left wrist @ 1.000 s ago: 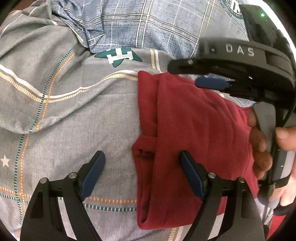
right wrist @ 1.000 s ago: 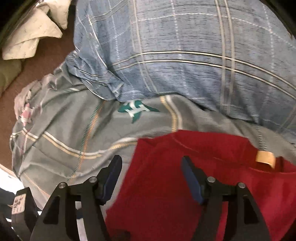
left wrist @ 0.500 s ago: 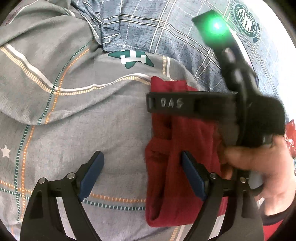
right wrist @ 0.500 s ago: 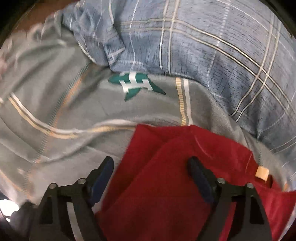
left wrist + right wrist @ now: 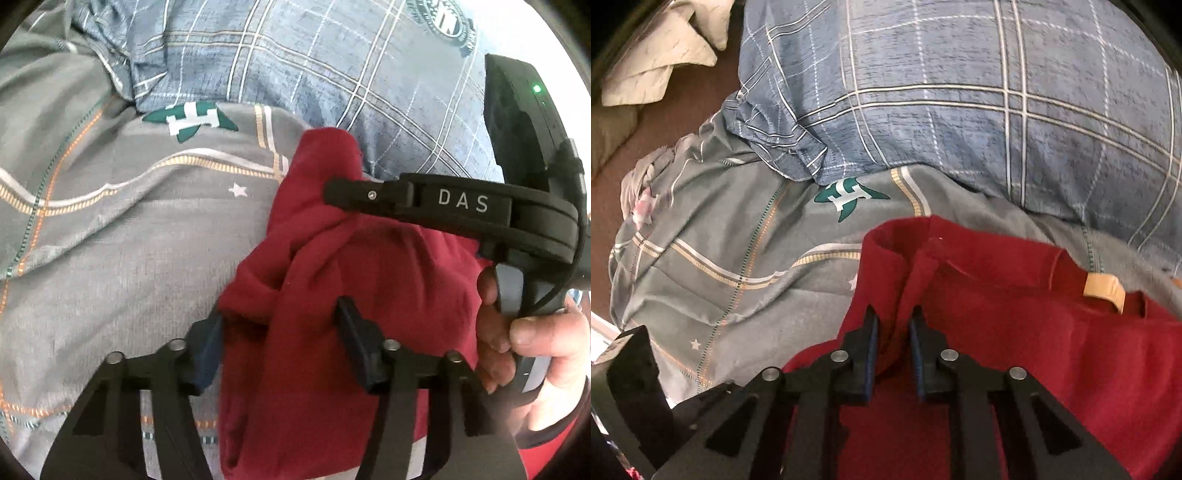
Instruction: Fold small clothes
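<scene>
The red garment (image 5: 1015, 332) is bunched up on the grey bedsheet (image 5: 746, 295), long axis running away from the cameras. Right gripper (image 5: 892, 332) has its jaws clenched on a ridge of red fabric near the far left edge. Left gripper (image 5: 280, 332) sits spread wide, straddling the near fold, gripping nothing, so it's the free one. The right gripper's arm reads "DAS". There's a tan neck label (image 5: 1104, 291), too small to read.
</scene>
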Demonstrator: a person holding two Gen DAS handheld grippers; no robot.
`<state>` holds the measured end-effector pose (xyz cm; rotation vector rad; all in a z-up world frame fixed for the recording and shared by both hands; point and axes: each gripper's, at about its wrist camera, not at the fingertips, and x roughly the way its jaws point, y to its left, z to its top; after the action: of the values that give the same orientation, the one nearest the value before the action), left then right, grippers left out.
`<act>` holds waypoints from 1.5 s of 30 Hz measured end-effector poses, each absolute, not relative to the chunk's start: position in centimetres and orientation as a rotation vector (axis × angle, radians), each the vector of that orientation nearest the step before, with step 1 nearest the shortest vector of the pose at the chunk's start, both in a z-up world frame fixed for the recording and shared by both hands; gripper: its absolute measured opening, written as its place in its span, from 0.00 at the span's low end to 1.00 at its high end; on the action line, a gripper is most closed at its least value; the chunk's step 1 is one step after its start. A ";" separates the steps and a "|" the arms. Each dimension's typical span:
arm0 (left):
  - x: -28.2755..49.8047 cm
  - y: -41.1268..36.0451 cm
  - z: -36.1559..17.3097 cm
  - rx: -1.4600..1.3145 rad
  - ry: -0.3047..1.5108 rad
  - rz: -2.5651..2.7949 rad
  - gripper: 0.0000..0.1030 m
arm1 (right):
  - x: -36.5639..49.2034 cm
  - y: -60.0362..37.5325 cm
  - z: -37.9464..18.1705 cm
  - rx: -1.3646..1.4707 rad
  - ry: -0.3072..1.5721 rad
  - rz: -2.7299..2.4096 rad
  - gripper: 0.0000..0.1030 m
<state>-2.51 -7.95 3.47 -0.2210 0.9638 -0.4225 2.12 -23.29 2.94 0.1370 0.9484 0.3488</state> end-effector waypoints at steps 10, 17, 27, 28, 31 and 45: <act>-3.5 -8.3 4.7 -0.231 0.922 -0.480 0.30 | 3.2 -22.4 4.1 0.240 1.004 0.376 0.89; -4.3 -8.2 5.5 -0.229 0.895 -0.505 0.30 | 5.5 -18.1 1.9 -0.010 1.127 0.339 0.89; -4.1 -9.0 4.9 -0.160 0.883 -0.454 0.54 | 3.2 -21.3 2.3 0.048 0.976 0.345 0.17; -4.1 -9.1 4.8 -0.152 0.883 -0.450 0.54 | 2.9 -22.0 2.4 0.086 0.973 0.352 0.17; -4.1 -9.3 4.5 -0.127 0.899 -0.432 0.58 | 2.5 -23.0 3.2 0.148 0.966 0.372 0.16; -5.6 -10.8 5.6 -0.077 0.871 -0.480 0.15 | 0.7 -25.6 6.7 0.151 0.909 0.375 0.07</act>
<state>-5.59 -10.80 5.59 -0.0770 0.8711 -0.4800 0.65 -25.57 6.72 0.1510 0.9093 0.3753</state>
